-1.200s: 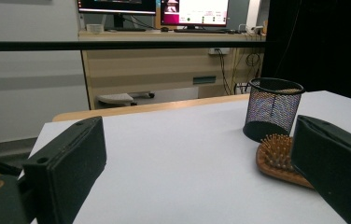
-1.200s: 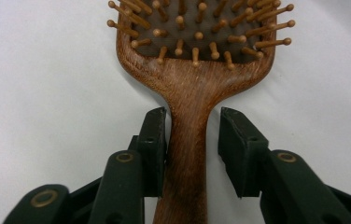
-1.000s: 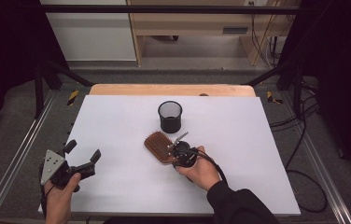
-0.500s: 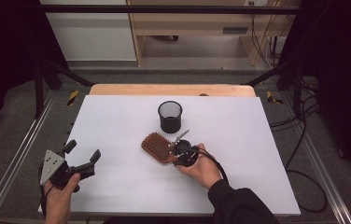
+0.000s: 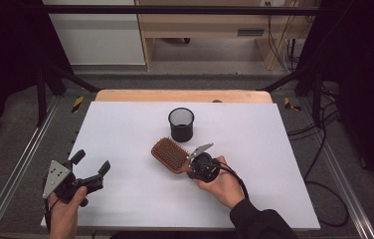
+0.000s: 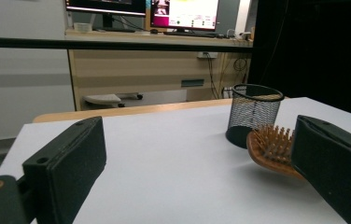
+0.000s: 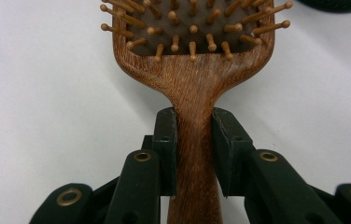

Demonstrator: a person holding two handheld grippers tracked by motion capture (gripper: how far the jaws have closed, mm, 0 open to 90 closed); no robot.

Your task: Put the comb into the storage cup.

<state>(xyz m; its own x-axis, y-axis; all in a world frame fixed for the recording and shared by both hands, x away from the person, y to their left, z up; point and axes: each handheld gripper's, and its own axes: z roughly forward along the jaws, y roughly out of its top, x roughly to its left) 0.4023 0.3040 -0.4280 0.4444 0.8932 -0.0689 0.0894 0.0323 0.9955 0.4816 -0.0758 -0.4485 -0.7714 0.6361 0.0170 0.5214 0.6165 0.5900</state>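
— Looking down from the high view first: a wooden paddle hairbrush (image 5: 170, 154) sits near the middle of the white table (image 5: 125, 134), bristles up, its handle pointing toward the person's right hand (image 5: 223, 185).
— And the right gripper (image 5: 198, 162)?
— Pinching that handle. Just beyond the brush head stands a black mesh cup (image 5: 181, 124), upright; I can't tell whether anything is in it from here.
— Left side?
— The left gripper (image 5: 91, 168) rests near the table's front left corner in the left hand (image 5: 64, 211), jaws spread, nothing between them, well apart from the brush.
— Over to the left gripper view.
— Two black jaws wide apart. Between them, farther off, the mesh cup (image 6: 253, 114) stands with the brush head (image 6: 271, 149) just beside it, its pale wooden pins sticking up. The cup's inside is hidden at this angle.
— Right gripper view?
— Close in: both jaws press on the reddish-brown handle (image 7: 194, 140) on either side of the neck, right below the pad of round-tipped pins. White table beneath.
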